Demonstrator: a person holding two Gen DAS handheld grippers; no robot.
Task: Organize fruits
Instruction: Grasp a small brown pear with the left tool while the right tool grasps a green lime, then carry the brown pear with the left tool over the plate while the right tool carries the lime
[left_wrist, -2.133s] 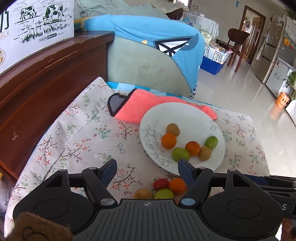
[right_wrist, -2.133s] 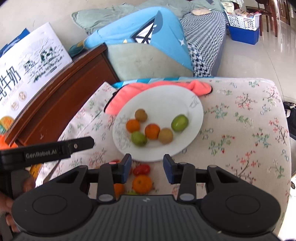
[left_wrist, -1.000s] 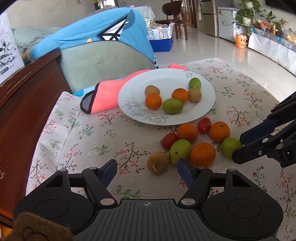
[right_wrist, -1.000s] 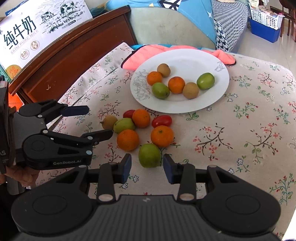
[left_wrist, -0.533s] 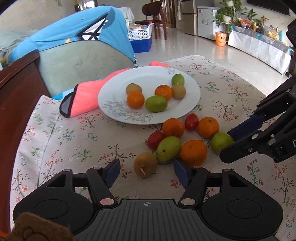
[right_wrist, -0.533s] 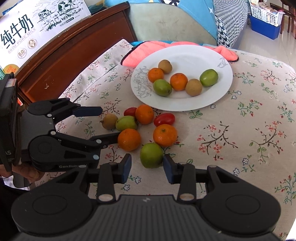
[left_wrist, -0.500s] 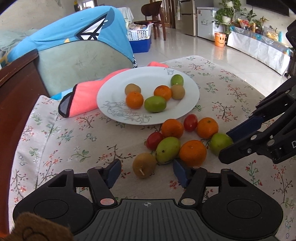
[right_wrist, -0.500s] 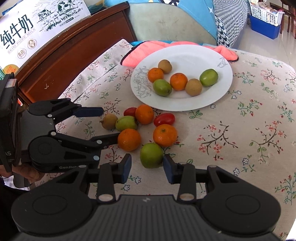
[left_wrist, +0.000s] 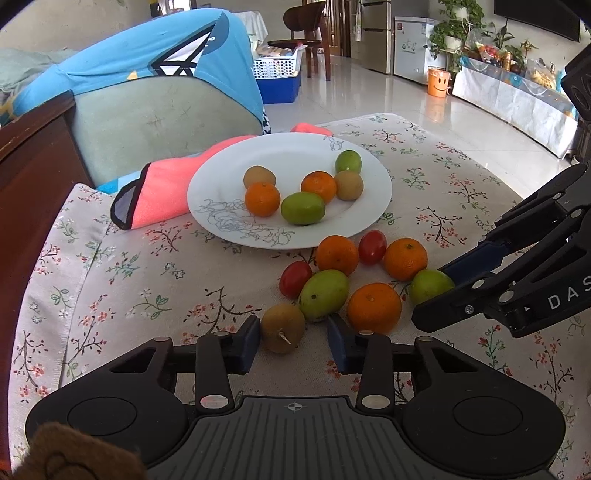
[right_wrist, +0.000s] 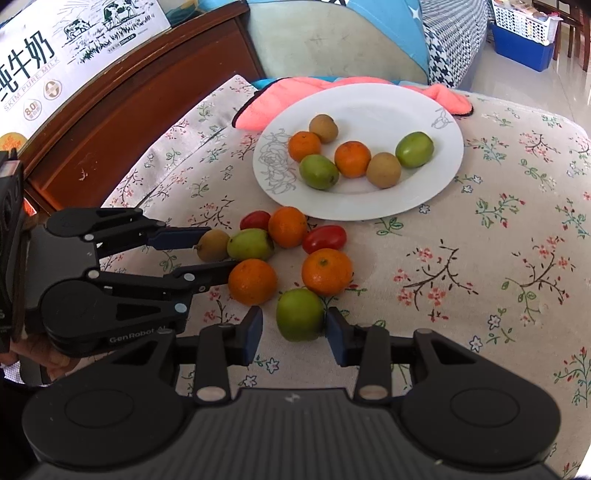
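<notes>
At the far left, a milk carton (right_wrist: 55, 55) stands on a dark wooden cabinet (right_wrist: 129, 110). Beside the cabinet lies a flowered cloth (left_wrist: 110, 258), and everything else rests on it. A pink towel (left_wrist: 166, 192) is tucked under the left and far edge of a white plate (left_wrist: 221, 192). The plate holds six fruits: two oranges, two green ones and two brown ones.

In front of the plate is a loose bunch of fruit on the flowered cloth. A brown fruit (left_wrist: 282, 328) with a short stem is at its left end. The left gripper (left_wrist: 293, 341) points down at it with one finger on each side. Its jaws have just been closing, but they are not clamped. The left pad is at the brown fruit's skin, and a gap shows on the other side.

To the right come a green oval fruit (left_wrist: 324, 293), two small red tomatoes (left_wrist: 295, 278) and three oranges (left_wrist: 373, 306), packed close together and mostly touching.

At the right end, nearest the right wrist camera, sits a round green fruit (right_wrist: 300, 314). The right gripper (right_wrist: 294, 330) straddles it with its fingers narrowly apart. The right pad touches the round green fruit, and a gap remains at the left pad, so it is not squeezed.
</notes>
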